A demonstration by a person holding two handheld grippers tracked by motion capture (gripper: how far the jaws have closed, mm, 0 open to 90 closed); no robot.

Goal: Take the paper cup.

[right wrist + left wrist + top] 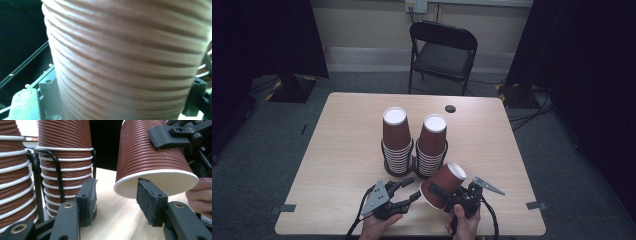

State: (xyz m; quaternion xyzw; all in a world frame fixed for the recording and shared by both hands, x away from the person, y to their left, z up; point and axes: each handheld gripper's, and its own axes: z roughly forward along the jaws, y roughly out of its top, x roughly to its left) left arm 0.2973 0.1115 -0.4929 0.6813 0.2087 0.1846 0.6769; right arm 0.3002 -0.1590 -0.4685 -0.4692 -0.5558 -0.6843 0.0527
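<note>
Wooden table (337,150), black chair (443,50) behind; right gripper (447,192) clamps cup (443,184), left gripper (404,192) agape.

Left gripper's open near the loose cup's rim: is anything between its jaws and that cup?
Nothing visible. The left gripper is open, and the loose cup, clamped in the right gripper, hangs tilted just beyond its jaws, one jaw right under the rim. The two cup stacks in their wire holder stand off to the side.

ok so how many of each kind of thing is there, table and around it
cup stacks in wire holders: 2
loose cup, held by the right tool: 1
tools: 2, with the left tool
folding chair: 1
table: 1
total: 7
</note>
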